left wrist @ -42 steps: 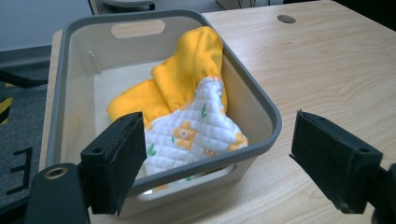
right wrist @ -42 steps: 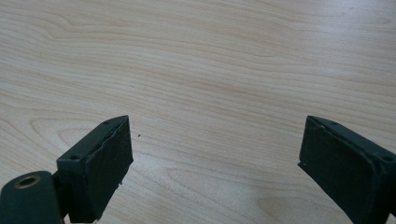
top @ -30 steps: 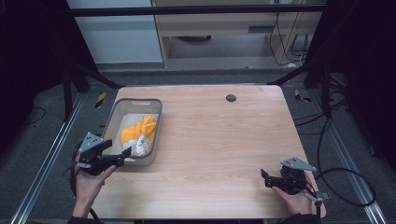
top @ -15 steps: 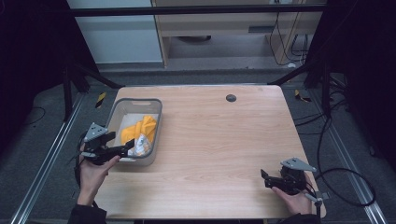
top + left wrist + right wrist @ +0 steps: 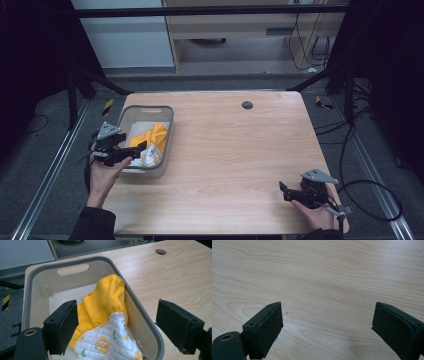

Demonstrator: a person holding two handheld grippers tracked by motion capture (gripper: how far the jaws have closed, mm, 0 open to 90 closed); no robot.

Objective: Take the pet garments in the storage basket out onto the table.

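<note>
While jaws gape, left gripper (image 5: 116,327) overhangs cloth (image 5: 105,315).

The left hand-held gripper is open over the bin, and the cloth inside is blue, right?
Not blue. The cloth in the bin is yellow, as the left gripper view shows. The left hand-held gripper is indeed open over it.

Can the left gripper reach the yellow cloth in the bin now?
Probably yes. The left gripper is open over the bin, one jaw inside, one outside its wall; the yellow cloth lies uncovered just ahead.
</note>
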